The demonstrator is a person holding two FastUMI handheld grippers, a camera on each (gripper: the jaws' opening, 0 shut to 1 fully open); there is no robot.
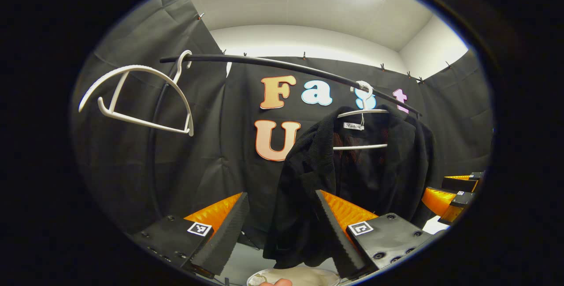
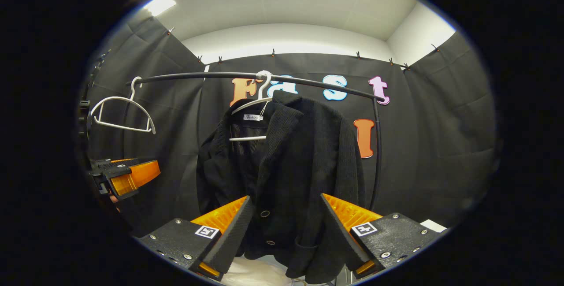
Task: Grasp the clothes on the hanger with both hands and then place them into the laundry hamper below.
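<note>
Left tongs (image 1: 282, 228), black blocks with orange ribbed fingers and square tags, jaws spread wide, grasping nothing. Right tongs (image 2: 286, 233) same build, jaws also spread, nothing between the pads. In the right gripper view the left tongs sit far off at the left edge; in the left gripper view the right tongs sit at the right edge.

Low in both views, a pale rounded rim, probably the white laundry hamper (image 1: 293, 276), directly under the garment; too cropped to say more. A fingertip shows at the bottom edge of the left gripper view.

Past the tongs: black corduroy-like buttoned jacket (image 2: 291, 167) hanging on a white plastic hanger (image 2: 253, 109), front partly open, a small label at the collar. Jacket hem drops just behind both pairs of fingers, not touching them as far as I can tell.

Hanger hooks over a black curved metal rail (image 2: 198, 76). A second white plastic hanger (image 1: 141, 96), bare, hangs at the rail's left end, well apart from the jacket.

Behind: black cloth wall, white ceiling with lit panels.
</note>
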